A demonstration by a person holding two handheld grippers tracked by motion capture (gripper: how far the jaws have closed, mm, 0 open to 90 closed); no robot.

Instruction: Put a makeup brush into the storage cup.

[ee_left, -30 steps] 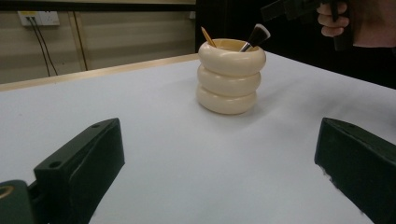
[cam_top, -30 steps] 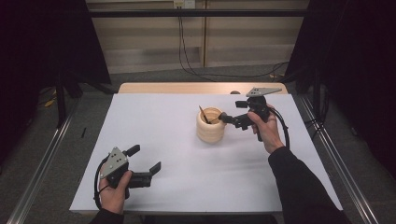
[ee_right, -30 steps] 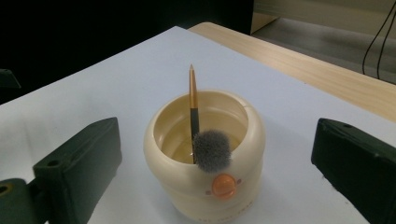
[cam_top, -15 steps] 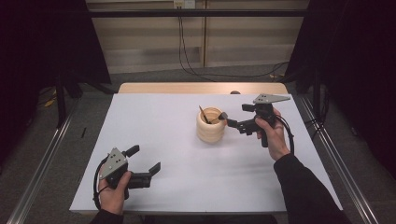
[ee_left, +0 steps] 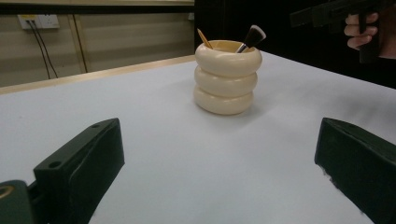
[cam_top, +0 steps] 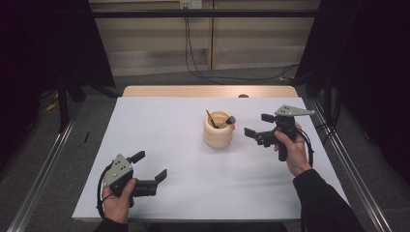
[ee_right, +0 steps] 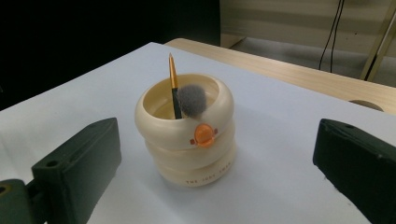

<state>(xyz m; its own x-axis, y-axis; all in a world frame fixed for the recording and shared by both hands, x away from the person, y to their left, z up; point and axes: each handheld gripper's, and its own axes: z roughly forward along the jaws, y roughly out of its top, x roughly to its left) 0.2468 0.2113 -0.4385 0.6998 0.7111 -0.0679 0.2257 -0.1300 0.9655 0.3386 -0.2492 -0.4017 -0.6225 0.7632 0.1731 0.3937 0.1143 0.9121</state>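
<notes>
The brush [ee_right: 191,100] and a pencil [ee_right: 173,77] stand already inside the holder [cam_top: 218,130] at mid-table; the right gripper [cam_top: 259,128] beside it and the left gripper [cam_top: 150,166], well apart, both spread empty; little seems left.

White-covered table [cam_top: 193,193] — a cream ringed holder [cam_top: 218,135] stands on it

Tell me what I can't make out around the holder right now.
- Lower ends of the brush and the orange-tipped stick: hidden by the cream holder's wall, all views.
- Lettering at the holder's base: too small to read, right gripper view.
- Right gripper: cut off by the top edge, left gripper view.
</notes>
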